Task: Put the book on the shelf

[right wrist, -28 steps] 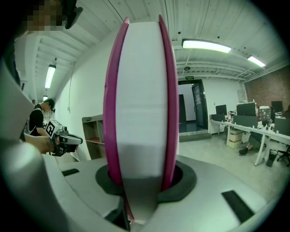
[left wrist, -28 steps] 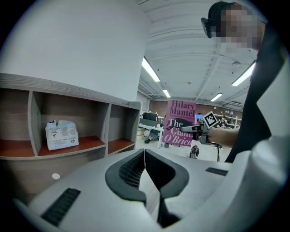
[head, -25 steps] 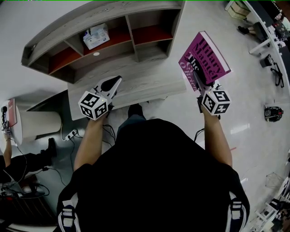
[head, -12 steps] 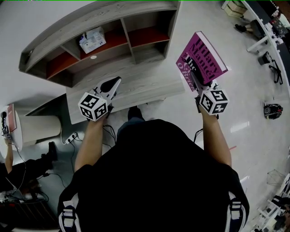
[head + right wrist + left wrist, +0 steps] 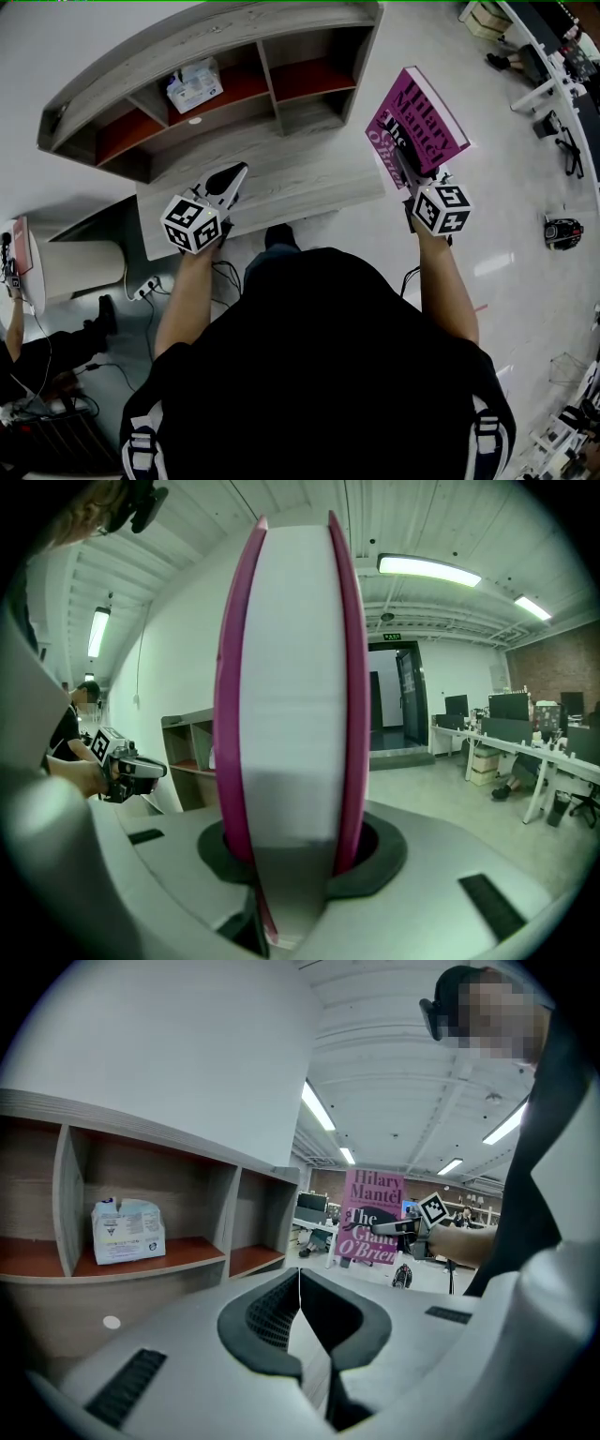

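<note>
A magenta book (image 5: 417,127) with a white title on its cover stands upright in my right gripper (image 5: 405,167), which is shut on its lower edge. In the right gripper view the book's white page edge (image 5: 291,667) fills the centre, pinched between the pads. It hangs beyond the right end of the grey wooden shelf unit (image 5: 216,94). My left gripper (image 5: 232,176) is shut and empty above the desk top (image 5: 309,169), its jaws (image 5: 298,1283) meeting in a thin line. From that gripper I see the book (image 5: 370,1218) to the right of the open shelf compartments (image 5: 234,1232).
A tissue pack (image 5: 195,80) lies in the middle shelf compartment. A white cylinder (image 5: 80,258) and a power strip (image 5: 145,278) sit on the floor at left. Office desks (image 5: 553,56) and a small dark device (image 5: 565,230) are at right.
Both grippers and the book keep their places; only the head view has shifted slightly.
</note>
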Motion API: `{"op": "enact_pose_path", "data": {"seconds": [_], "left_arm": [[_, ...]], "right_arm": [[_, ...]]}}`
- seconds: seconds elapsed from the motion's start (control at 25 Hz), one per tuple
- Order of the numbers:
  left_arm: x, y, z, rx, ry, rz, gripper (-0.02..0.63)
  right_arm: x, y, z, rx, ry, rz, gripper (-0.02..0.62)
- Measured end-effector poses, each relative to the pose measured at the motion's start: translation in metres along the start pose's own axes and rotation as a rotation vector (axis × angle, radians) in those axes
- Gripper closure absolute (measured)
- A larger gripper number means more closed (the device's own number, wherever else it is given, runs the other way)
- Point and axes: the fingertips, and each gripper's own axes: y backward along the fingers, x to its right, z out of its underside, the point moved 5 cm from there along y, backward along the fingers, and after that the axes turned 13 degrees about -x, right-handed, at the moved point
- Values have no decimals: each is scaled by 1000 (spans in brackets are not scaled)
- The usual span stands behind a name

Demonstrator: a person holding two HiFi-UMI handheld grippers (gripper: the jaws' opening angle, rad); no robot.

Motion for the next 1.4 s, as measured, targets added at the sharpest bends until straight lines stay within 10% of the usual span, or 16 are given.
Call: {"op": "enact_pose_path", "data": {"seconds": [1.4], "left_arm": [[-85, -38, -34, -47, -13, 50, 586]], "right_arm": [[15, -95, -39, -35, -25, 26, 453]]}}
